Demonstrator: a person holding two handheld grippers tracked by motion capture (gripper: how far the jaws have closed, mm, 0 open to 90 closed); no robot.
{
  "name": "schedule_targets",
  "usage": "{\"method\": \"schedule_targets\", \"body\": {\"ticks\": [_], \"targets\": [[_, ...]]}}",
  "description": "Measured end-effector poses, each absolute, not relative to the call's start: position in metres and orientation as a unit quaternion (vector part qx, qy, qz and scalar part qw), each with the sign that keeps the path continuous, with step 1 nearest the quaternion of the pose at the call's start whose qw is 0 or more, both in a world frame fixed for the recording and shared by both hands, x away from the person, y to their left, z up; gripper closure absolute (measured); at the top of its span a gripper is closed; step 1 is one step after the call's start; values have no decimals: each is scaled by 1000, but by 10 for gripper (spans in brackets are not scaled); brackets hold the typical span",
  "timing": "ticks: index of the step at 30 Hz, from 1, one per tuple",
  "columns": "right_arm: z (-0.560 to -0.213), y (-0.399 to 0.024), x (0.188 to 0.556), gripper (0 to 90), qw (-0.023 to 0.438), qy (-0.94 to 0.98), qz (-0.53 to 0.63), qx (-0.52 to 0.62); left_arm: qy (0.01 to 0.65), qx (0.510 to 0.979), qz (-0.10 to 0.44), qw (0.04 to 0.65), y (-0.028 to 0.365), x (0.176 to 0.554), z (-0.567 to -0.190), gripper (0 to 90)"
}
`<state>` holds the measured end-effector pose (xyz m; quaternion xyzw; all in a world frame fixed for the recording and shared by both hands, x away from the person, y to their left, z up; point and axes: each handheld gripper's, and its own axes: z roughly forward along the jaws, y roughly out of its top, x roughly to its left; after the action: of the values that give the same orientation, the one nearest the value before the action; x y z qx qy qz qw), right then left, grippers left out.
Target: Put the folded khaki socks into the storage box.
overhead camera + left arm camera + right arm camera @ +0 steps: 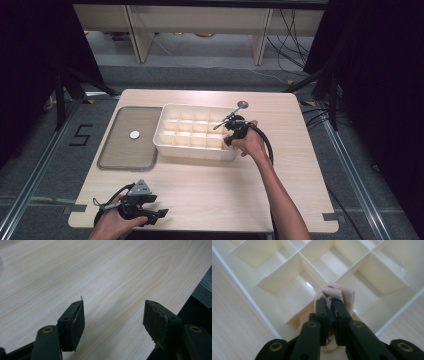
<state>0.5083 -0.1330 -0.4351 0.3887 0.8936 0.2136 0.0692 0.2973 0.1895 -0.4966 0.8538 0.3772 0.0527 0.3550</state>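
Right gripper (331,306) has its jaws pinched tight on a folded pink cloth (337,293), right at its tips and poised over the white tray (165,142), just above a corner cell nearest the hand. That narrow pinch looks chosen so the bundle fits between the dividers. Left gripper (113,315) sits well back from the tray at the table's (215,190) near edge, jaws apart with nothing between them, parked out of the way.
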Motion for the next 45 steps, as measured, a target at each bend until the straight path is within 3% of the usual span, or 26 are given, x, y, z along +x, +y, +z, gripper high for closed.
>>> {"method": "schedule_targets", "body": {"ticks": [19, 25, 30, 37, 45], "targets": [[-452, -128, 513, 852, 49, 899, 193, 391, 373, 854, 51, 359, 190, 296, -495, 330], [-442, -138, 513, 763, 35, 893, 227, 388, 375, 854, 50, 358, 192, 296, -494, 330], [-425, -146, 511, 779, 68, 886, 236, 393, 374, 854, 52, 358, 191, 295, -494, 330], [-442, -137, 512, 844, 66, 892, 186, 406, 371, 856, 50, 356, 192, 296, -495, 330], [-441, -132, 513, 827, 86, 900, 177, 389, 373, 855, 55, 355, 191, 296, -495, 330]]}}
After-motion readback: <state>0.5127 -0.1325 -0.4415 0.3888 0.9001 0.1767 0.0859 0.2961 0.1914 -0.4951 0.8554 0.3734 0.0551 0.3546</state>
